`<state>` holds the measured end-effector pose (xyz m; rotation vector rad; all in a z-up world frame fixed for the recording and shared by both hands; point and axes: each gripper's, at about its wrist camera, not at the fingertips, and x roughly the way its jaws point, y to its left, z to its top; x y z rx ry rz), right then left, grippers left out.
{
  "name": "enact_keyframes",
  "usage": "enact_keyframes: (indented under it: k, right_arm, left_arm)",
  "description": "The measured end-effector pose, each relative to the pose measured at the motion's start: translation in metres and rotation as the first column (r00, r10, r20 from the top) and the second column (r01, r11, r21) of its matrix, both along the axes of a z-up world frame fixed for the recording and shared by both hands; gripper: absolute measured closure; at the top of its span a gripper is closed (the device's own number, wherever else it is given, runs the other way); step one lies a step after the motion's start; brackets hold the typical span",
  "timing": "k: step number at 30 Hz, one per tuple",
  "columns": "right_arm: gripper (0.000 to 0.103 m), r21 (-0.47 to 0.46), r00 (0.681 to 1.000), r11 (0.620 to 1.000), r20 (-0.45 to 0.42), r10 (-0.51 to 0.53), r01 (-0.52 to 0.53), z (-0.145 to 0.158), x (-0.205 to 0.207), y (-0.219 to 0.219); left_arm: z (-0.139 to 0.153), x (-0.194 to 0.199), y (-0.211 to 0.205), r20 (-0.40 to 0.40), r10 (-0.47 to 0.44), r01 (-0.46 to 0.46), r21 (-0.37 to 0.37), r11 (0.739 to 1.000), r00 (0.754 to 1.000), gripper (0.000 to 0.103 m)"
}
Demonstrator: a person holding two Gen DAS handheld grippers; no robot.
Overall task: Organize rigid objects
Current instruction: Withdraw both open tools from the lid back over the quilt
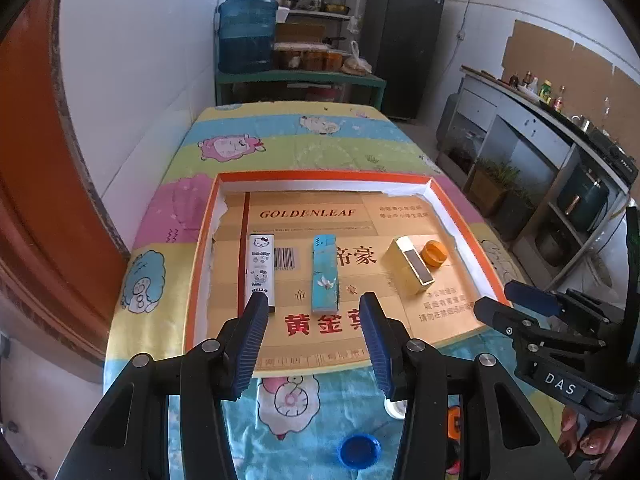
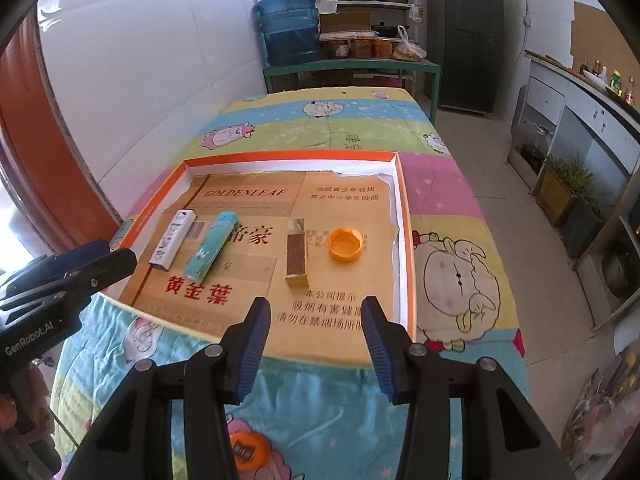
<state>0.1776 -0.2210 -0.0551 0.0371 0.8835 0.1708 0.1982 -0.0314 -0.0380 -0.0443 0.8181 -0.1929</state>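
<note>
We are holding both grippers above the near edge of the table (image 2: pixel 460 184), which is wearing a cartoon cloth, and we are looking down into a shallow orange-rimmed tray (image 2: pixel 405 216) lined with flattened gold cardboard. Four things are lying in the tray in a loose row, none touching another except perhaps the last two, which are sitting just beside each other: a white lighter (image 1: pixel 261 269) at the left, a blue lighter (image 1: pixel 325 272) next to it, a gold box (image 1: pixel 412 266) lying flat, and an orange cap (image 2: pixel 346 243) resting open side up at the right. The left gripper (image 1: pixel 314 304) is standing with its jaws spread and nothing between them; its fingertips are hovering over the near ends of the two lighters. The right gripper (image 2: pixel 316 310) is likewise spread and empty, poised over the tray's near edge, short of the gold box. Outside the tray, on the cloth nearest us, a blue cap (image 1: pixel 359 450), a white cap (image 1: pixel 394 408) and a round orange piece (image 2: pixel 248 450) are lying apart from one another.
</note>
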Motion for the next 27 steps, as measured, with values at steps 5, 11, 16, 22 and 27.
enact_keyframes:
  k: [5,11,16,22,27]
  right_arm:
    - [0.056,0.0,1.0,1.0,0.012,0.0,0.0,0.008,-0.016,0.003]
    - [0.056,-0.002,1.0,1.0,0.024,0.002,-0.002,0.016,-0.03,0.007]
    - [0.056,-0.008,0.999,1.0,0.035,0.006,-0.006,0.022,-0.044,0.011]
    - [0.056,-0.008,0.999,1.0,0.04,0.017,-0.016,0.027,-0.066,0.017]
    - [0.056,-0.013,0.999,1.0,0.026,0.028,-0.028,0.022,-0.083,0.026]
  left_arm:
    - [0.008,-0.013,0.003,0.015,0.0,0.0,-0.005,1.0,1.0,0.054]
    - [0.015,-0.028,0.005,0.025,-0.001,0.001,-0.002,1.0,1.0,0.054]
    - [0.021,-0.04,0.009,0.036,0.0,0.001,-0.01,1.0,0.999,0.054]
    - [0.026,-0.06,0.015,0.046,0.006,-0.005,-0.019,1.0,0.999,0.054]
    - [0.024,-0.071,0.018,0.041,0.002,-0.001,-0.024,1.0,0.999,0.054]
